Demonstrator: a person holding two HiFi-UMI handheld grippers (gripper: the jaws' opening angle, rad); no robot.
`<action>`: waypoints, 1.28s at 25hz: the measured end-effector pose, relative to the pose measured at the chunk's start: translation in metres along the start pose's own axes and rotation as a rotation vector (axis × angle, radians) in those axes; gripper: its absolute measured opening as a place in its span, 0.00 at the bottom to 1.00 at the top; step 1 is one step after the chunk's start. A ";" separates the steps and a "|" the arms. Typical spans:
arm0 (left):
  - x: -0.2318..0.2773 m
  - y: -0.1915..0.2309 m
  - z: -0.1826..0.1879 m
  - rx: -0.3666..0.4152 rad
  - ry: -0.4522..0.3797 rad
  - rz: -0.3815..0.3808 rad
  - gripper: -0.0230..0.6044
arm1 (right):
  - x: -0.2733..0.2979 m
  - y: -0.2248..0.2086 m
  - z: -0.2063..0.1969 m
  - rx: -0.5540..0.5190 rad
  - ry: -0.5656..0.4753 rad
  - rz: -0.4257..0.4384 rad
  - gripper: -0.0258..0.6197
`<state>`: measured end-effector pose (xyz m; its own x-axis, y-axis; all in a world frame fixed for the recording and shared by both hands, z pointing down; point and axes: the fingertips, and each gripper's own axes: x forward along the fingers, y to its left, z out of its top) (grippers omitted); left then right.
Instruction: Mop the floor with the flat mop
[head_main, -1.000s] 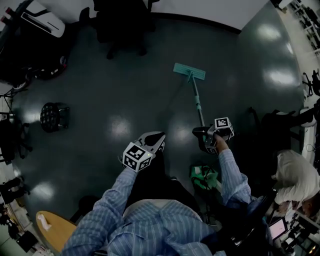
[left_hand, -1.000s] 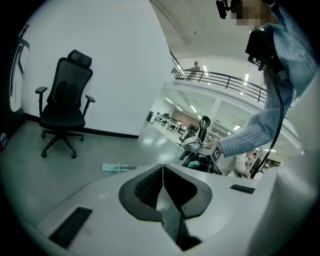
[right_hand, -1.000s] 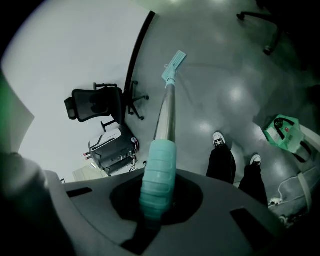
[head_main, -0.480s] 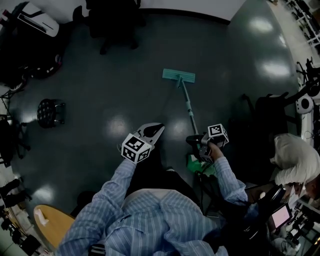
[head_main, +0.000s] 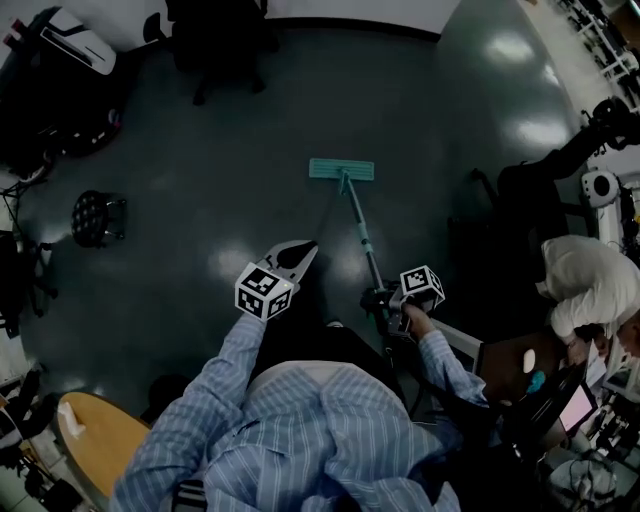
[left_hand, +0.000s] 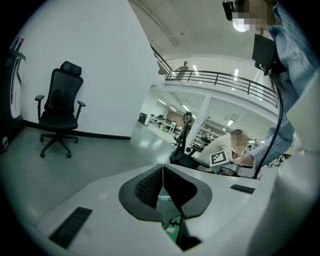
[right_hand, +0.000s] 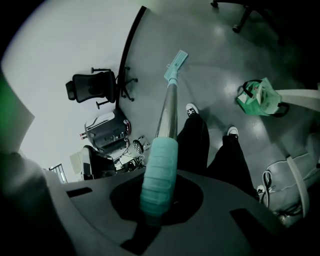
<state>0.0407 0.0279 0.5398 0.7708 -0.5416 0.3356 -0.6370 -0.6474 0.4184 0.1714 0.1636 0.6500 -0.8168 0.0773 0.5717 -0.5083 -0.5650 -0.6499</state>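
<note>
While the right hand-held gripper (head_main: 385, 300) pinches the teal grip (right_hand: 159, 175) of the flat mop (head_main: 358, 228), the mop's pad (head_main: 341, 169) lies flat on the floor (head_main: 200, 210), upper middle of the head view. The left hand-held gripper (head_main: 297, 256), left of the pole, has its jaws pressed together on nothing.

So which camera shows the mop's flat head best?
The head view: the mop head lies whole on the floor. The right gripper view shows it small, at the pole's far end; the left gripper view misses it.
</note>
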 end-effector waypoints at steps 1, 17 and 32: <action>-0.004 -0.010 -0.004 0.005 -0.006 0.005 0.05 | -0.002 -0.011 -0.012 -0.004 0.005 -0.003 0.05; -0.079 -0.168 -0.095 0.054 0.005 -0.029 0.05 | -0.026 -0.147 -0.182 -0.029 0.056 -0.028 0.05; -0.088 -0.184 -0.088 0.090 -0.024 -0.043 0.05 | -0.043 -0.174 -0.233 -0.047 0.100 -0.057 0.06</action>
<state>0.0914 0.2417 0.5079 0.7976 -0.5244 0.2982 -0.6026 -0.7152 0.3541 0.2319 0.4502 0.6219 -0.8082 0.1906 0.5571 -0.5649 -0.5183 -0.6421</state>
